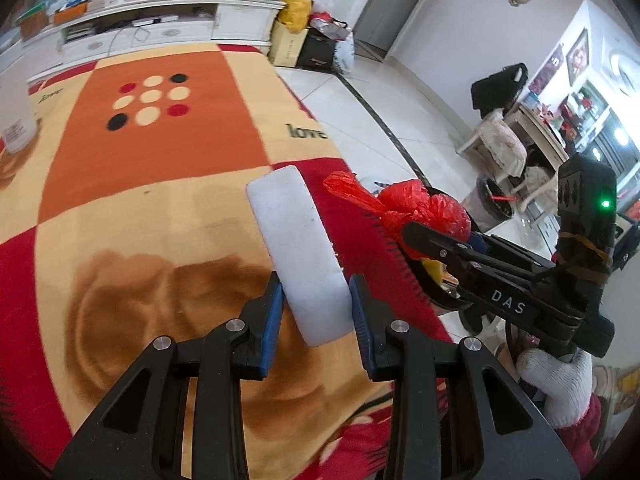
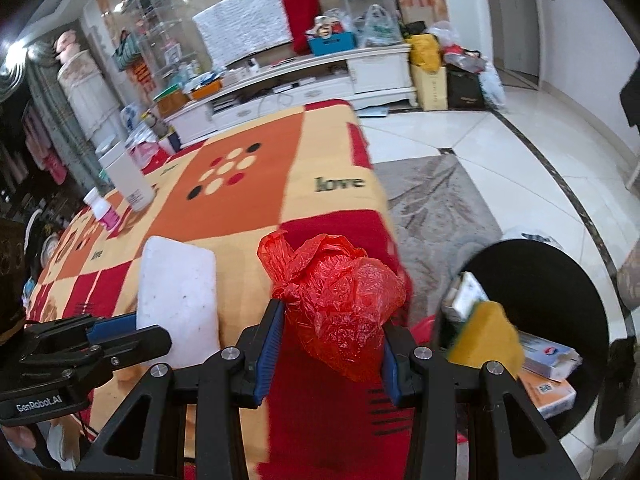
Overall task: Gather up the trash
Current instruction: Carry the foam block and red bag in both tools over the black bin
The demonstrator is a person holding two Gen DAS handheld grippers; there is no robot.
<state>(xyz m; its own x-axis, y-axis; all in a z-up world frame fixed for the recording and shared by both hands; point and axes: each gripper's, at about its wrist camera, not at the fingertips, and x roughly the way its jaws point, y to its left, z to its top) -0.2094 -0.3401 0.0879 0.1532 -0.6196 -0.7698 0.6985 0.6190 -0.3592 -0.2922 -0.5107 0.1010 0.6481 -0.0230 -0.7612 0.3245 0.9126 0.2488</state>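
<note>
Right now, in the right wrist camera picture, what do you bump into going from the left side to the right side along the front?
Left gripper → white foam block it holds → crumpled red plastic bag in the right gripper → yellow sponge → round black trash bin on the floor.

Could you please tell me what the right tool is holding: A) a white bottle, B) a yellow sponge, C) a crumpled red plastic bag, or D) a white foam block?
C: the crumpled red plastic bag sits pinched between the right tool's blue pads.
</note>
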